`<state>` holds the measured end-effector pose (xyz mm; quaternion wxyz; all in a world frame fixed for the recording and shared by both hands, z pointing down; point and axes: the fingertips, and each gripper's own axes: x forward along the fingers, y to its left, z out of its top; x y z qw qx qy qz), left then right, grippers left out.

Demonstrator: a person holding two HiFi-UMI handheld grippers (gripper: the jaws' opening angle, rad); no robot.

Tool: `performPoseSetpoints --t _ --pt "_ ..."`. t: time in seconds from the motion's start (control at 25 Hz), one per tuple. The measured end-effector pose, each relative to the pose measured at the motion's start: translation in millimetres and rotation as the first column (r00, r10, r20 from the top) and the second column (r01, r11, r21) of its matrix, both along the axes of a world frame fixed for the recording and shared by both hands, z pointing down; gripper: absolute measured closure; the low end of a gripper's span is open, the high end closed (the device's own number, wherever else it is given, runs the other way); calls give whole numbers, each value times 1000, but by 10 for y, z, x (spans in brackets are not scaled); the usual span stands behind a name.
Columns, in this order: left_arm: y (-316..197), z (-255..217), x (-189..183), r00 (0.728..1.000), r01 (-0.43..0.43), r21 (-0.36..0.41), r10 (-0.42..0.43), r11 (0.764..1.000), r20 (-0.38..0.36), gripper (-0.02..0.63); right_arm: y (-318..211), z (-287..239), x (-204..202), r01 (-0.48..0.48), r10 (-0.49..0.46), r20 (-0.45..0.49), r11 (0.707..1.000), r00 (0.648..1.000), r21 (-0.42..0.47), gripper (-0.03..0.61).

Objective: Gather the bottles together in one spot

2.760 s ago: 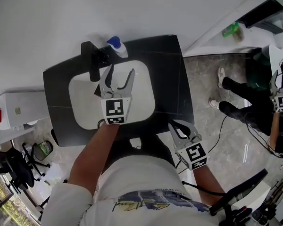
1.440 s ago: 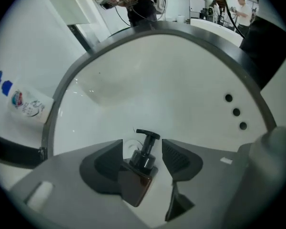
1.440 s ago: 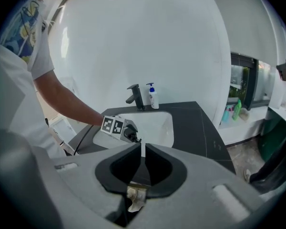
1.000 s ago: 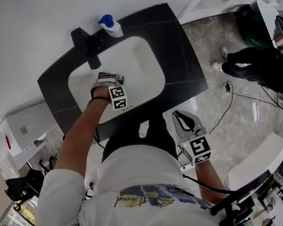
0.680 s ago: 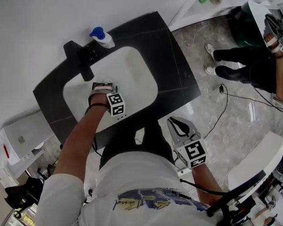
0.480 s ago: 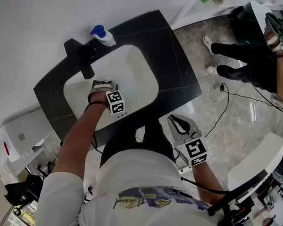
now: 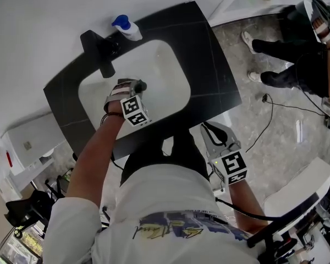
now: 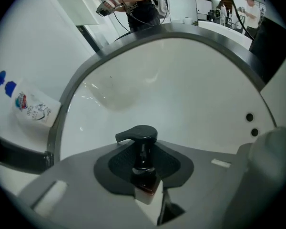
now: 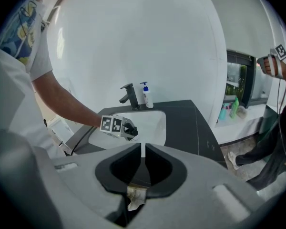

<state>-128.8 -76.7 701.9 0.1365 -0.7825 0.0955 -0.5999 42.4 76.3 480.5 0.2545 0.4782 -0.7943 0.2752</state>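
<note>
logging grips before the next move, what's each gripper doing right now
Left gripper: jaws closing on the dark bottle with a black pump head, its neck between the pads.
Right gripper: shut, holding nothing.

Plain white wall (image 7: 44, 15); black stone vanity top (image 7: 209, 65) with white oval basin (image 7: 165, 76); glossy grey marbled floor (image 7: 286, 147).
</note>
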Motion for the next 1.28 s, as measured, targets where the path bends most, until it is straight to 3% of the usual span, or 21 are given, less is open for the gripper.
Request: performPoseSetpoints --t 0.16,0.32,0.48,0.6,0.84,1.04,1.28 --pt "-81 -137 -49 992 111 -17 -112 994 -66 520 8 -11 22 18 -18 3 1000 1000 -1 549" --pt "-150 -350 -45 952 237 -59 -244 970 -185 522 3 -4 77 30 -30 2 1000 1000 -7 549" --pt "-219 -580 54 875 357 -120 -376 926 -305 522 -51 -44 130 41 -41 2 999 999 7 549" --pt "-268 -763 186 820 404 -148 -430 902 -377 522 -62 -44 201 49 -49 -5 999 999 -4 549" --pt "-448 -1311 445 658 504 -224 -538 834 -527 522 -179 -112 305 60 -60 6 998 998 37 549" --pt "-653 -1863 751 580 518 -216 -525 828 -623 522 -333 -140 428 82 -83 15 995 996 59 549" --pt "-892 -2267 1050 516 532 -207 -509 821 -689 522 -419 -143 492 117 -119 16 991 993 64 549"
